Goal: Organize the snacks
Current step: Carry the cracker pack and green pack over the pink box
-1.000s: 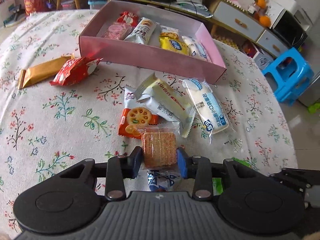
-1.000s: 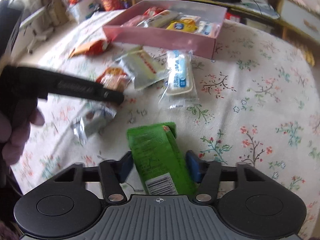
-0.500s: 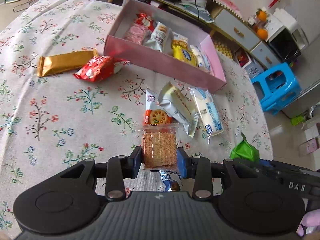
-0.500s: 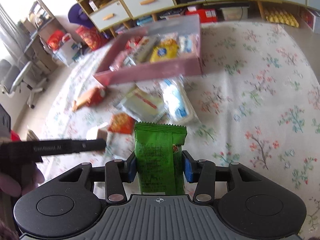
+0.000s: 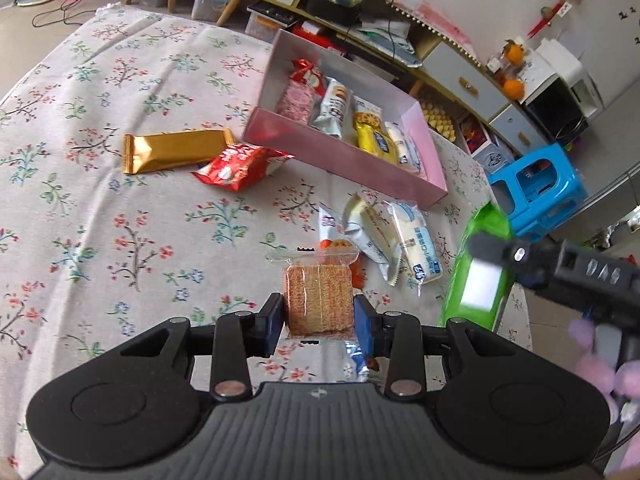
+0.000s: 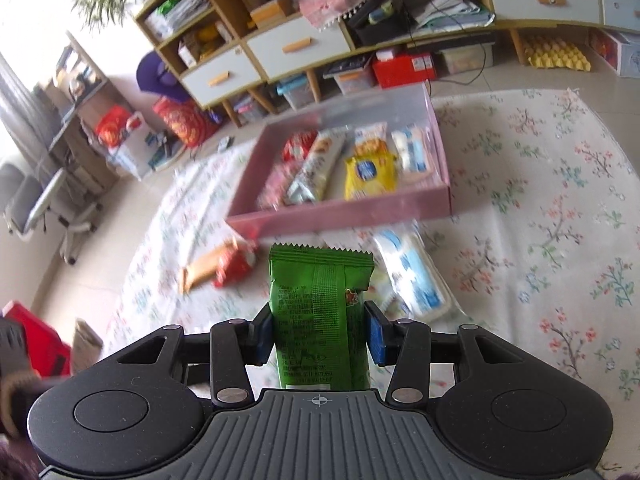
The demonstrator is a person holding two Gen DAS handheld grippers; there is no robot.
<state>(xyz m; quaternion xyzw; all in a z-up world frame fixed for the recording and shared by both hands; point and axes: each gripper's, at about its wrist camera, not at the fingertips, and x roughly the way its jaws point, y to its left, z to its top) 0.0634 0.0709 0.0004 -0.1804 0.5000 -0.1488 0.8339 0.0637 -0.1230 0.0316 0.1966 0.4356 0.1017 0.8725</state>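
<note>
Left wrist view: a clear-wrapped cracker pack is pinched between the fingers of the left gripper, held upright above the floral surface. The pink box, partly filled with snacks, is seen well ahead. A gold bar and red packet lie just beside the box's near-left corner; white packets lie between gripper and box. Right wrist view: a green snack packet is clamped upright in the right gripper, with the pink box straight ahead, apart from it.
</note>
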